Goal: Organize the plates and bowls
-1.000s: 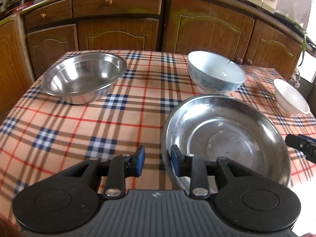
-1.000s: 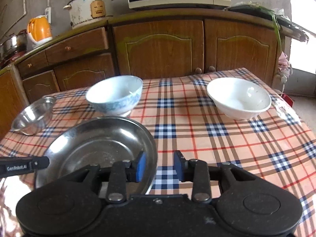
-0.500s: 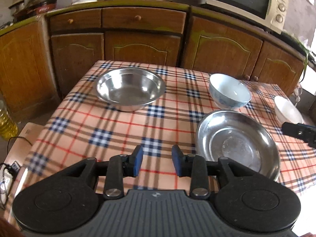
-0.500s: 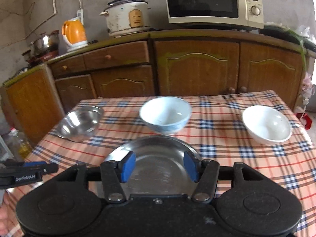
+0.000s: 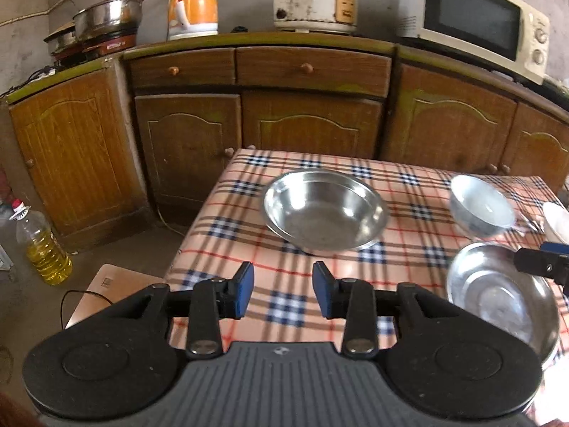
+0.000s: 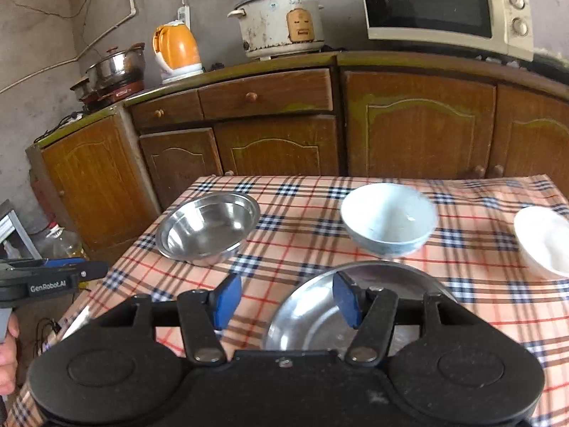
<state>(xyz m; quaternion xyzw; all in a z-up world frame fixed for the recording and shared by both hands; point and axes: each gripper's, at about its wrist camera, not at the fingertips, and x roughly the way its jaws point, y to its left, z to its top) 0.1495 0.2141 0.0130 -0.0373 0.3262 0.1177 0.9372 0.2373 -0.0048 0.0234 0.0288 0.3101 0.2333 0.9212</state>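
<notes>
Steel plate (image 6: 320, 316) lies flat on the checked tablecloth (image 6: 473, 302) at the near edge of the table, right wrist view 6 o'clock, partly hidden behind the right gripper (image 6: 282, 302). In the left wrist view the same plate (image 5: 498, 302) sits at 4 o'clock

Steel bowl (image 6: 208, 229) stands upright at 10 o'clock from the plate, well apart from it; left wrist view shows it (image 5: 325, 210) near centre, empty

Blue-patterned ceramic bowl (image 6: 389, 219) stands just beyond the plate at 12 o'clock, near it, contact not resolvable. White bowl (image 6: 544, 240) at 2 o'clock from the plate, cut by the frame edge

Right gripper: jaws have just been opening and stand wide apart; blue pads clear of the plate rim, nothing pressed between them. It hangs above the plate's near left side

Left gripper (image 5: 282, 290): jaws have just been opening a little, a moderate gap, only tablecloth seen through it, nothing gripped. It hovers over the table's near left part, at 8 o'clock from the steel bowl. Its side shows in the right wrist view (image 6: 53, 277) at 9 o'clock, a hand (image 6: 7, 352) below it

Beyond the table: wooden cabinets (image 6: 277, 142); on the counter a microwave (image 6: 444, 3), rice cooker (image 6: 281, 21), orange kettle (image 6: 176, 48), steel pot (image 6: 115, 67). Oil bottle (image 5: 41, 245) on the floor at left
</notes>
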